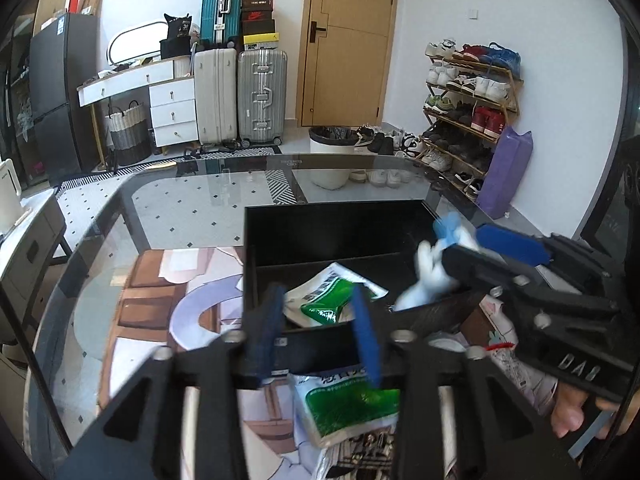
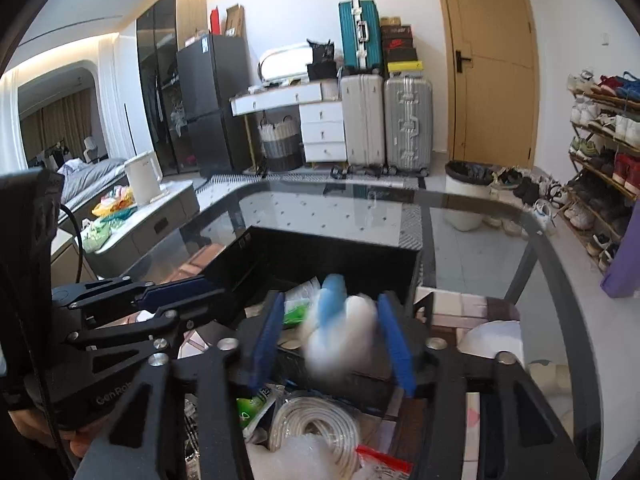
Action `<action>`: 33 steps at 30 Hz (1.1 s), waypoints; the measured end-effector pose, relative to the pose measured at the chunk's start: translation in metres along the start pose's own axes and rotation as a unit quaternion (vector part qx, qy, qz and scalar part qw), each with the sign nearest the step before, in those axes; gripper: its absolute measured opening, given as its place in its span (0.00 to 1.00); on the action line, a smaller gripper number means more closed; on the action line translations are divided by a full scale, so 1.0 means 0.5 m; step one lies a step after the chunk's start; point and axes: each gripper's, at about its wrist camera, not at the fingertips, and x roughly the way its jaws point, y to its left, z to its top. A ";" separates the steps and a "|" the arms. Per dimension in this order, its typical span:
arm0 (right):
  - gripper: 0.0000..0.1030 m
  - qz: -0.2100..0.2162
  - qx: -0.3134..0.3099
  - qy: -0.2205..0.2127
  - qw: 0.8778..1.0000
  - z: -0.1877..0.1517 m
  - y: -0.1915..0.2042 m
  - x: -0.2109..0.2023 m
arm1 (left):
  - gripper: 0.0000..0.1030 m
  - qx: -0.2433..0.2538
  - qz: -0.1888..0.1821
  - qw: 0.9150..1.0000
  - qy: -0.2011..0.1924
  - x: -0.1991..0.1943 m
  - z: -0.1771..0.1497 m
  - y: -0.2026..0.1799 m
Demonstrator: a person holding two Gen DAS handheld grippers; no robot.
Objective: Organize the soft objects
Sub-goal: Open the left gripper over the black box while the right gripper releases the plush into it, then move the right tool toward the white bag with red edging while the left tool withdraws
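Note:
A black divided box stands on the glass table. A green-and-white pouch lies in the box's near compartment. My left gripper hovers over the box's near wall, open, its blue pads apart and clear of the pouch. A white-and-blue soft thing, blurred, sits between the blue pads of my right gripper above the box; a gap shows on its left side. Seen from the left wrist, it hangs at the right gripper's tip, over the box's right end.
A second green pouch lies on the table before the box, among loose packets. A coil of white cable and a red-edged bag lie near the front. A patterned mat covers the table's left. The left gripper reaches in beside the box.

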 end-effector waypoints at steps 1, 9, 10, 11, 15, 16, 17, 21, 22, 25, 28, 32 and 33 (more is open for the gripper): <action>0.52 -0.001 0.000 -0.001 1.000 -0.002 0.000 -0.008 | 0.48 0.002 -0.001 1.000 -0.004 -0.007 -0.001 0.001; 0.95 0.014 0.005 -0.014 1.000 -0.034 -0.002 -0.085 | 1.00 0.007 -0.001 0.999 -0.034 -0.076 -0.019 0.008; 0.97 0.015 0.005 -0.013 1.000 -0.038 0.000 -0.094 | 1.00 0.005 0.001 0.999 -0.039 -0.084 -0.022 0.011; 0.98 0.016 0.005 -0.013 1.000 -0.042 0.004 -0.103 | 1.00 0.004 0.003 0.999 -0.037 -0.089 -0.024 0.015; 0.99 0.024 0.020 -0.013 0.999 -0.056 0.002 -0.136 | 1.00 -0.003 0.000 1.000 -0.031 -0.107 -0.037 0.027; 0.99 0.025 0.024 -0.012 0.999 -0.061 -0.001 -0.144 | 1.00 -0.003 0.000 0.999 -0.034 -0.115 -0.041 0.028; 0.99 0.027 0.026 -0.011 0.999 -0.063 -0.003 -0.153 | 1.00 -0.004 0.000 0.999 -0.037 -0.123 -0.045 0.031; 0.99 0.009 0.023 -0.002 1.000 -0.089 -0.005 -0.179 | 1.00 -0.008 0.001 0.999 -0.048 -0.151 -0.067 0.045; 0.99 0.006 0.024 0.001 1.000 -0.094 -0.007 -0.183 | 1.00 -0.006 0.000 0.999 -0.049 -0.154 -0.072 0.046; 0.99 0.005 0.032 0.009 0.999 -0.113 -0.019 -0.194 | 1.00 -0.006 0.003 0.999 -0.051 -0.165 -0.083 0.050; 0.99 0.000 0.032 0.015 0.999 -0.123 -0.023 -0.197 | 1.00 -0.003 0.001 0.999 -0.049 -0.172 -0.090 0.049; 0.99 -0.001 0.031 0.015 0.999 -0.120 -0.025 -0.208 | 1.00 0.002 0.003 0.999 -0.052 -0.176 -0.098 0.046; 0.99 0.001 0.030 0.015 0.999 -0.120 -0.024 -0.210 | 1.00 0.002 0.001 0.999 -0.052 -0.176 -0.099 0.046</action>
